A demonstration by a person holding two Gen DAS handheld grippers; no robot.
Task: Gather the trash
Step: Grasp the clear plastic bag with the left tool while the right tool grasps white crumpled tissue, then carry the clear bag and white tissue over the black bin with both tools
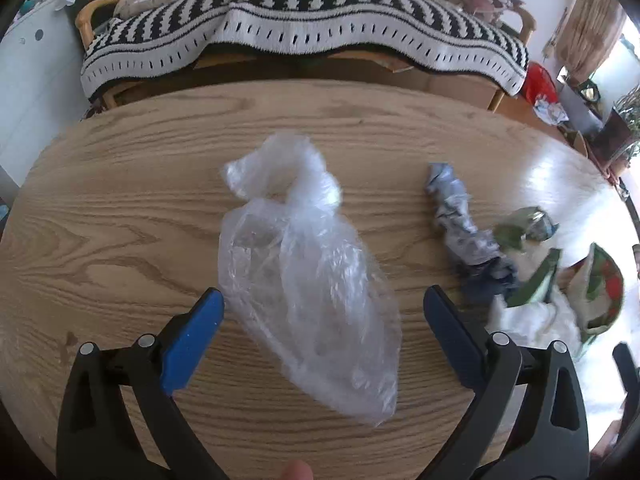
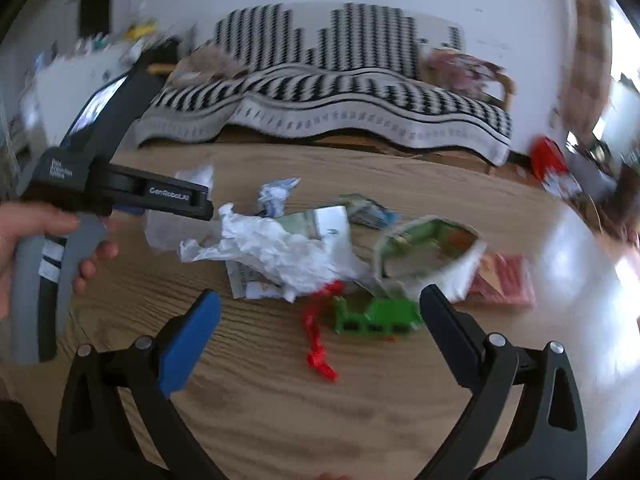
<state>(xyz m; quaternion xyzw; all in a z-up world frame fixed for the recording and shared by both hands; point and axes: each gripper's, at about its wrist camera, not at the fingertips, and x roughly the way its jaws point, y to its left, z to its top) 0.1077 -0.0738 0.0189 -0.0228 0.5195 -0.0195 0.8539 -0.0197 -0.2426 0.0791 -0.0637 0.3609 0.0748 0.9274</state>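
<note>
Clear plastic bag [image 1: 304, 264] between spread fingers of left tool [image 1: 324, 308], untouched.

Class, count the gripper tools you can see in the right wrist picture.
2: the right gripper in the foreground, jaws open over the trash, and the left gripper held in a hand at left.

"genrobot.ai" in white on the left gripper [image 2: 176, 196]; other label blurred.
</note>
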